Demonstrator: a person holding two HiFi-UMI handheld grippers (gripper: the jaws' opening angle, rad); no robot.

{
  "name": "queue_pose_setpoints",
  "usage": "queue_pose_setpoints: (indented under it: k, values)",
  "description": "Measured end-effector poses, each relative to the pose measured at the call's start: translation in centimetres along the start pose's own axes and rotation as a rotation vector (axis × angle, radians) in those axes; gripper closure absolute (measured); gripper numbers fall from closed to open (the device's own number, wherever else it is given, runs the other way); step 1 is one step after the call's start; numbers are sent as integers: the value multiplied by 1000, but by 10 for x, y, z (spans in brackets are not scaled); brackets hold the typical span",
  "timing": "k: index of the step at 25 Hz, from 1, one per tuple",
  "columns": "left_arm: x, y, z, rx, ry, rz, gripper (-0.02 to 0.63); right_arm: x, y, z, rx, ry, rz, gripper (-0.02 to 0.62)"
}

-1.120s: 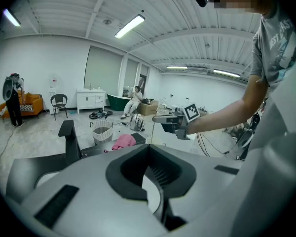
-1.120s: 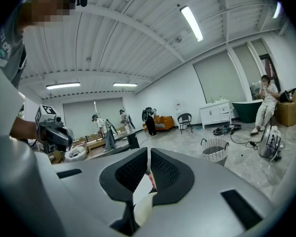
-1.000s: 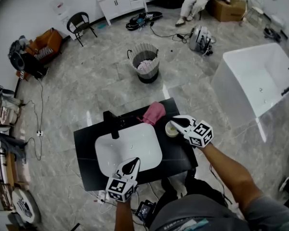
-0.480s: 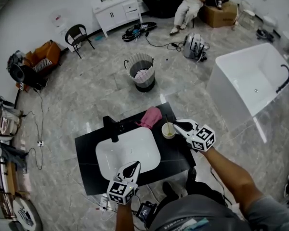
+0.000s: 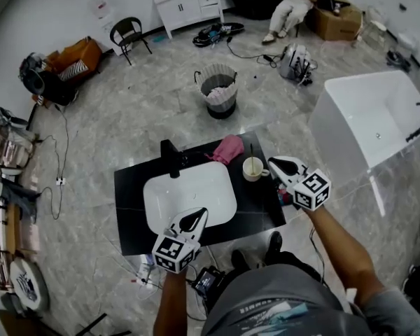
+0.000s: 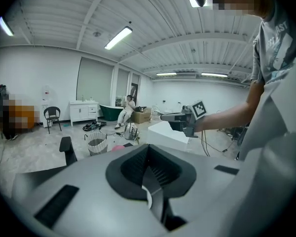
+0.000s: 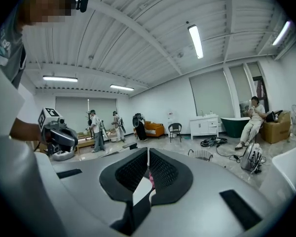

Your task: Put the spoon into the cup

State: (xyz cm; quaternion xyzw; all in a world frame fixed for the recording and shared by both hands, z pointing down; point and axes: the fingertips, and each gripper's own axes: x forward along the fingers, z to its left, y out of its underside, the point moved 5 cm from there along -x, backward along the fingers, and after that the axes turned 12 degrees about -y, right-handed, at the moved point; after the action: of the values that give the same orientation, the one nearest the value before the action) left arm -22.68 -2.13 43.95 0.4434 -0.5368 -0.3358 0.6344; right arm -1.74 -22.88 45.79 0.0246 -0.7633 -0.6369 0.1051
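Spoon (image 5: 250, 152) stands in cup (image 5: 253, 169) near desk (image 5: 129, 187) right edge; L fingers (image 5: 193, 220), R fingers (image 5: 280, 164) shut, empty, so I'd pull R clear w/o clipping cup.

faucet (image 5: 170, 159), pink cloth (image 5: 228, 148) and cup (image 5: 253, 169) line the back of the counter (image 5: 129, 215); the sink (image 5: 189, 201) lies open.

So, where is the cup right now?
In the head view, the cup stands on the black countertop right of the white basin, between the pink cloth and the right gripper, with the spoon in it.
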Motion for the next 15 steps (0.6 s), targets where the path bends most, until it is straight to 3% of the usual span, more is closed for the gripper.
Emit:
queue_pose_setpoints:
  k: [4, 8, 15]
  values:
    - [3, 5, 4, 6, 6, -10, 603, -4, 3, -4, -67, 23, 74, 561]
    - [0, 16, 5, -4, -4, 16, 603, 3, 24, -17, -48, 1, 135, 561]
    - [-7, -6, 0, 21, -11, -28, 603, -4, 19, -3, -30, -4, 108, 561]
